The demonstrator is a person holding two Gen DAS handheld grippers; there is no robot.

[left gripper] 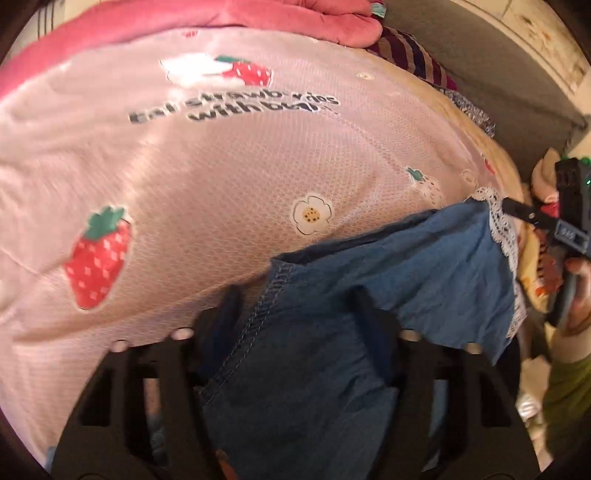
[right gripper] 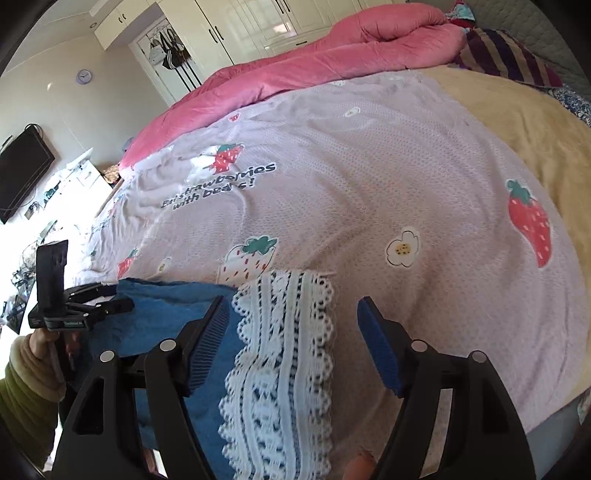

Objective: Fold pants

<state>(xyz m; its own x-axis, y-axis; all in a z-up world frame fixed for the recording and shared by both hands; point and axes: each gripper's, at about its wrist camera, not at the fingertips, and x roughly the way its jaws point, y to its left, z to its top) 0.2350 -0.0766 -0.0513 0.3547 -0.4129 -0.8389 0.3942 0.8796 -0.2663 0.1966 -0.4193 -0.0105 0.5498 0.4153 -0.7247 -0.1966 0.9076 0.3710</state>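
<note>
Blue denim pants [left gripper: 388,280] with a white lace hem [right gripper: 284,350] lie at the near edge of a pink strawberry-print bed cover [right gripper: 369,177]. My left gripper [left gripper: 295,306] has its fingers apart with the stitched denim edge draped between them. It also shows in the right wrist view [right gripper: 110,299], its fingertips at the far end of the denim. My right gripper [right gripper: 291,321] is open, its blue pads [right gripper: 376,339] either side of the lace hem. It also shows at the right edge of the left wrist view [left gripper: 517,210], by the lace.
A rolled pink duvet [right gripper: 332,51] and a striped pillow [right gripper: 509,55] lie at the far side of the bed. A tan blanket [right gripper: 528,118] covers the right part. Wardrobes [right gripper: 229,22], a TV [right gripper: 18,173] and a cluttered desk stand at the left.
</note>
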